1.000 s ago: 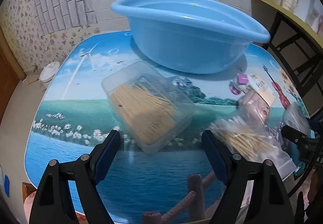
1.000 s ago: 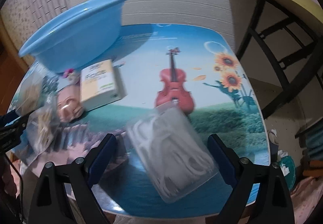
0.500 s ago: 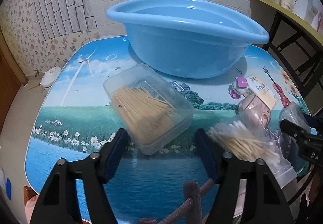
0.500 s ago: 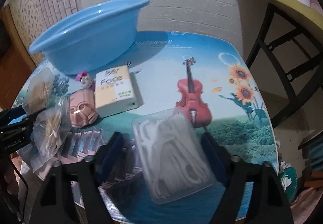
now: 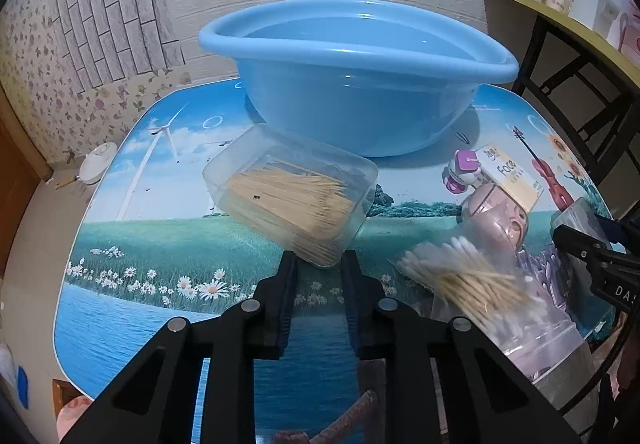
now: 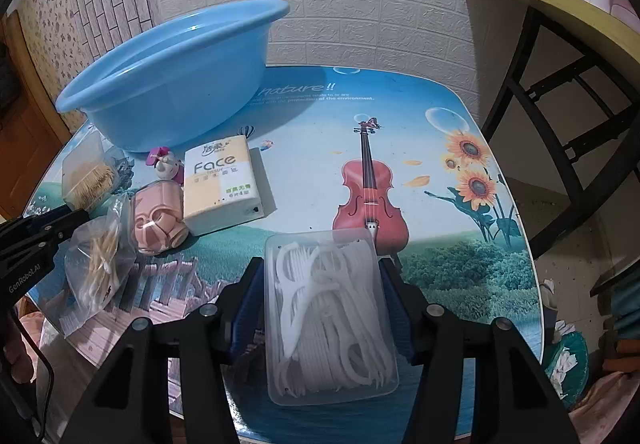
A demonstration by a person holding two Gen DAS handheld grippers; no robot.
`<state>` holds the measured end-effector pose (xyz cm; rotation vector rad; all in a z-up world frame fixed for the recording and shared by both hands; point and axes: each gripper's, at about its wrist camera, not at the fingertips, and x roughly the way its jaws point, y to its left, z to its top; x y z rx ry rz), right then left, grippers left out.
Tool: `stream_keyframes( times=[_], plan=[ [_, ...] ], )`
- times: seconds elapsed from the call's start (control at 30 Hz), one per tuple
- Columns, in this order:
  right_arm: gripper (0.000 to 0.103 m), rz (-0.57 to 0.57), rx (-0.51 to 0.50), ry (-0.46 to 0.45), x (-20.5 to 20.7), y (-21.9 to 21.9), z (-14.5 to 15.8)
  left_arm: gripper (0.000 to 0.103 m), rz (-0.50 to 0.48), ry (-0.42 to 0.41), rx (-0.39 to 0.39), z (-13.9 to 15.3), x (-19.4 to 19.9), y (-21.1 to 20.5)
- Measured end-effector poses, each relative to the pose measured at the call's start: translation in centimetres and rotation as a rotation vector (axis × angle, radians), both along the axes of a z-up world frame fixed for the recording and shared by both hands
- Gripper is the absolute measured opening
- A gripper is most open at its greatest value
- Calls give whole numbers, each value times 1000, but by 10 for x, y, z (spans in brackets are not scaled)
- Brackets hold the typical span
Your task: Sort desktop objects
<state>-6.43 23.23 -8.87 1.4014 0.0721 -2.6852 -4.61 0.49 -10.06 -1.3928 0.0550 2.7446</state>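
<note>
My left gripper (image 5: 318, 264) is shut on the near corner of a clear box of toothpicks (image 5: 292, 196), in front of the blue basin (image 5: 356, 84). My right gripper (image 6: 322, 268) is shut on a clear box of white floss picks (image 6: 328, 308) near the table's front edge. A bag of cotton swabs (image 5: 464, 280), a pink mask-like toy (image 6: 158, 222), a "Face" tissue pack (image 6: 220, 180) and a small purple-white figure (image 6: 166, 164) lie between the two grippers. The basin also shows at the left in the right wrist view (image 6: 176, 84).
The table (image 6: 440, 148) has a printed picture top and stands against a white brick wall. A black-framed shelf (image 6: 560, 56) with bottles stands to the right. The floor lies beyond the table's left edge (image 5: 60, 264).
Both grippers have closed: the left onto the toothpick box, the right onto the floss pick box. Both cameras have tilted up slightly.
</note>
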Motion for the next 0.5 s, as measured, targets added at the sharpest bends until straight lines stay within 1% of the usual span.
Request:
stream_keyframes(
  times=[0.2,0.5],
  plan=[
    [58,0,-1,3,0,-1,-1,18,6,6,-17,0,1,1],
    [57,2,-7,19,2,1,-2,18,30,48,-65,-2,1,5]
  ],
)
